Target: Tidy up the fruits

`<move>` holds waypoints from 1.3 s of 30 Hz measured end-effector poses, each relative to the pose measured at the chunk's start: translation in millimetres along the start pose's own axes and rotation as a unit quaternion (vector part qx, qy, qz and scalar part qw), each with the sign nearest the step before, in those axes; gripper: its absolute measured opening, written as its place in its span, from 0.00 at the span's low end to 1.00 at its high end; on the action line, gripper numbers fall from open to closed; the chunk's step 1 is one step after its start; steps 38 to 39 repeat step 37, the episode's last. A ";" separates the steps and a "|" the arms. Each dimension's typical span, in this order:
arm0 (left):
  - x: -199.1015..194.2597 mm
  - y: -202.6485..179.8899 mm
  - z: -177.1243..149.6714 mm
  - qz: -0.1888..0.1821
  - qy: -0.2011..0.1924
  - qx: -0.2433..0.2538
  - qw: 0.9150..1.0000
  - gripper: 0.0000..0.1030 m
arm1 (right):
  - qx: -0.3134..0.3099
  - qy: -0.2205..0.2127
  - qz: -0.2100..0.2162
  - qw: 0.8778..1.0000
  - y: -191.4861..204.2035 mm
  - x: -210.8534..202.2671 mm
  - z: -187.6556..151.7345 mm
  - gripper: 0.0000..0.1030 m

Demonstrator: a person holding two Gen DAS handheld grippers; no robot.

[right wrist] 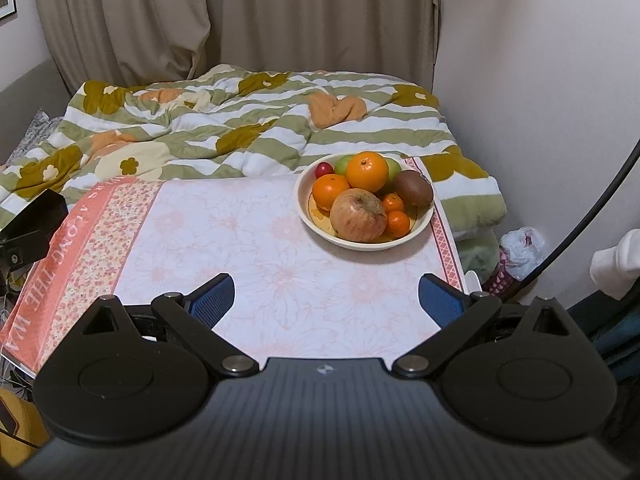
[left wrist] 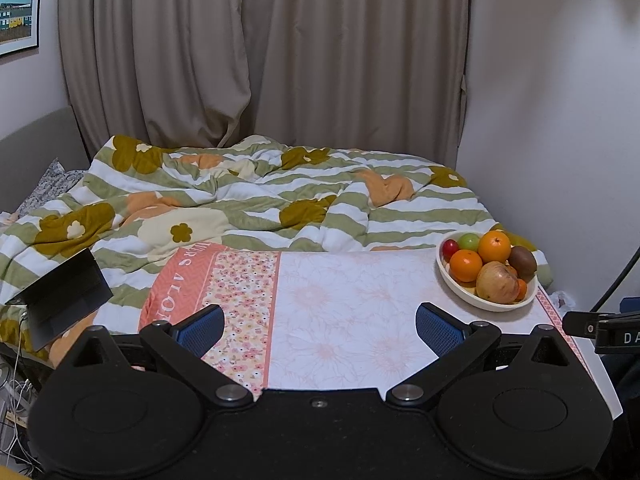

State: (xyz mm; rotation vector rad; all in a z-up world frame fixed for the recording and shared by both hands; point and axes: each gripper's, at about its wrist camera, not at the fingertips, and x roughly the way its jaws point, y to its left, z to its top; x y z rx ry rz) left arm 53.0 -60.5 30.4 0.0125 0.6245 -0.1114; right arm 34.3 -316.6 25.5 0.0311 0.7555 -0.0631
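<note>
We see a cream bowl sitting on a table covered by a pale floral cloth, in the upper right of the centre in the right wrist view and at the right edge in the left wrist view. All the fruit is piled inside it: a large blotchy apple at the near side, a big orange behind it, a second orange to the left, two small mandarins to the right of the apple, a brown kiwi at the right rim, a green apple at the back and a small red fruit at the back left. Our left gripper hovers low in the frame over the cloth, its blue-padded fingers spread wide with nothing between them. Our right gripper does the same, jaws fully apart and empty, with the bowl well ahead of its fingers and slightly to the right. Behind the table lies a rumpled green-striped flowered duvet, then beige curtains across the top. An open laptop rests at the left edge of the left wrist view.
</note>
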 end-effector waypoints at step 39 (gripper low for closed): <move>2.7 12.2 -0.6 0.019 0.003 -0.020 1.000 1.00 | 0.007 0.003 0.006 1.000 5.7 0.8 -2.3 1.00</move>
